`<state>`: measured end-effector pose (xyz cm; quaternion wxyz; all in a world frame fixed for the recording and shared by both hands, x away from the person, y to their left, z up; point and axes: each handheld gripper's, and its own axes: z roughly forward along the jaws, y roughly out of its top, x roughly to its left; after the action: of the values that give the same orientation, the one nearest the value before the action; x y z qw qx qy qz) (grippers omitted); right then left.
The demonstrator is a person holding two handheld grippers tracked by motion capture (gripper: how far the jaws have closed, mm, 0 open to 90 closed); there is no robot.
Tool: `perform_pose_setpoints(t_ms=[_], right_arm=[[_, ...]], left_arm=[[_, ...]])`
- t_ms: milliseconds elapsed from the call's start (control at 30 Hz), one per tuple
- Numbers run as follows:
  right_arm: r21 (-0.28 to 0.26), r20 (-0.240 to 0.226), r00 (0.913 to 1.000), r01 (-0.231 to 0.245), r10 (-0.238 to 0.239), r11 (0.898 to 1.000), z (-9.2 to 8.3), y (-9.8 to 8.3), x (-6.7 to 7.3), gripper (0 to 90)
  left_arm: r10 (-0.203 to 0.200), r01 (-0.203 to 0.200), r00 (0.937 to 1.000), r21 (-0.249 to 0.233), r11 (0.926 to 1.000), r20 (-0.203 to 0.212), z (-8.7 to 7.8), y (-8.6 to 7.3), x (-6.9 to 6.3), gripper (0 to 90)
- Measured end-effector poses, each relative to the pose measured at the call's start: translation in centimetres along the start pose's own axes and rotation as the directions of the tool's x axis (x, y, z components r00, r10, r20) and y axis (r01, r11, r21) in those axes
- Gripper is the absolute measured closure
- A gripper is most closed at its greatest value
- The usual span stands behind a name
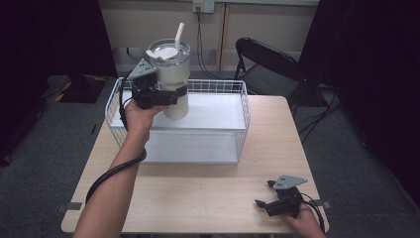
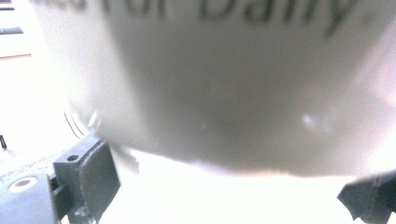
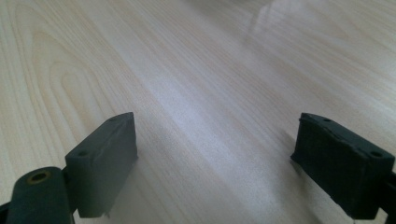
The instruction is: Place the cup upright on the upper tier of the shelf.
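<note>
Toward the upper left of the high view, we see the left gripper [image 1: 171, 94] clamped on the lower body of a white tumbler [image 1: 172, 74], holding it upright above the white floor of a wire basket [image 1: 233, 87]; whether the tumbler's base touches that floor we cannot tell, since the gripper and hand hide part of it. A clear lid [image 1: 168, 51] caps the tumbler and a white straw [image 1: 179, 35] sticks up from it, so we cannot make out what is inside. Apart from the tumbler, we see nothing lying in the basket.

Across the left gripper view the tumbler [image 2: 233, 88] is a blurred grey-white wall between the jaws, with dark lettering cut off at the top edge; the area beneath is washed out.

At the lower right of the high view, the right gripper [image 1: 267, 193] sits low over the wooden table [image 1: 198, 193]. Its own view shows the jaws spread wide with nothing between them but the table [image 3: 196, 84].
</note>
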<state>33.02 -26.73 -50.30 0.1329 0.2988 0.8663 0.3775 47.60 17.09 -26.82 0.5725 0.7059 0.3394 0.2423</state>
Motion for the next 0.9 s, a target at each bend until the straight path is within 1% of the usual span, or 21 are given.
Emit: perform_pose_setpoints(t_ms=[33, 133, 367, 600, 867, 900], right_arm=[[0.0, 0.0, 1.0, 0.0, 0.0, 1.0, 0.0, 0.0, 0.0, 12.7], [0.0, 0.0, 1.0, 0.0, 0.0, 1.0, 0.0, 0.0, 0.0, 12.7], [0.0, 0.0, 1.0, 0.0, 0.0, 1.0, 0.0, 0.0, 0.0, 12.7], [0.0, 0.0, 1.0, 0.0, 0.0, 1.0, 0.0, 0.0, 0.0, 12.7], [0.001, 0.0, 1.0, 0.0, 0.0, 1.0, 0.0, 0.0, 0.0, 12.6], [0.001, 0.0, 1.0, -0.001, 0.001, 1.0, 0.0, 0.0, 0.0, 12.6]], left_arm=[[-0.003, 0.003, 1.0, 0.005, 1.0, 0.003, 0.0, -0.1, 0.0, 8.3], [0.006, -0.006, 1.0, 0.012, 0.9999, 0.008, -0.2, -0.3, 0.1, 8.4], [-0.003, 0.003, 0.9999, 0.02, 0.9998, 0.01, -0.8, -0.5, 0.1, 8.6], [-0.002, 0.002, 0.9999, 0.03, 0.9996, 0.017, -1.3, -0.6, 0.2, 9.2], [-0.023, 0.022, 0.9993, 0.039, 0.999, 0.03, -2.0, -1.1, 0.5, 11.0], [-0.019, 0.018, 0.9993, 0.038, 0.9991, 0.033, -2.2, -1.1, 0.5, 11.6]])
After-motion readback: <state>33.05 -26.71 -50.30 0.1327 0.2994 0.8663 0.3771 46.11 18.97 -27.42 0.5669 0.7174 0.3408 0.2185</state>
